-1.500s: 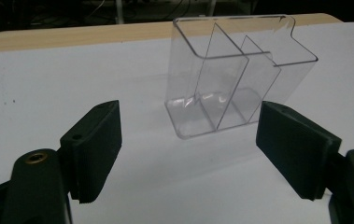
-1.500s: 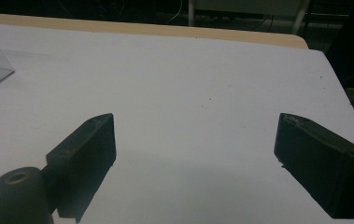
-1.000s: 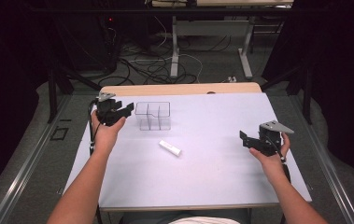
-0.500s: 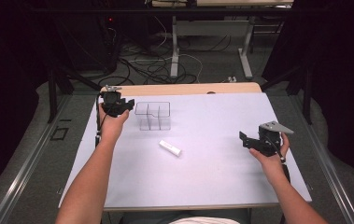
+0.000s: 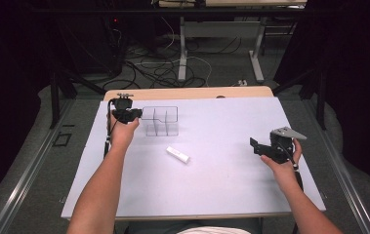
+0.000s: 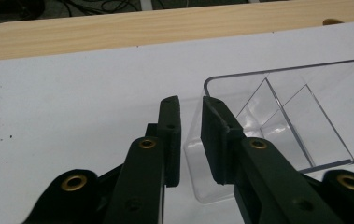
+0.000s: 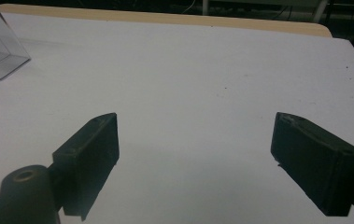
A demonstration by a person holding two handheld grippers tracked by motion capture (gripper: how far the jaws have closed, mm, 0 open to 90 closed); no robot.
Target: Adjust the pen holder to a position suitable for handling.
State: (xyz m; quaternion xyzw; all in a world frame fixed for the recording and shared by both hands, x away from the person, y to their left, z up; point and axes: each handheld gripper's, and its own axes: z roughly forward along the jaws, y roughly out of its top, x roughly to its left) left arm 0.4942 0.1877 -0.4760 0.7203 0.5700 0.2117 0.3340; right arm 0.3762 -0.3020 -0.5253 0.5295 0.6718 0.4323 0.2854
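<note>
The clear divided box [image 5: 160, 121] stands at the far left of the white mat [image 5: 221, 195]; the left gripper [image 6: 191, 100] has just been closing astride its end wall, a gap still showing; a thin, slick wall may slip or tip the box. The right gripper [image 7: 195, 161] is spread, idle, well apart.

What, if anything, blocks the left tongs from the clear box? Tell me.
Nothing visible. The left tongs have just been closing and already straddle the end wall of the clear box, with a thin gap on each side.
</note>
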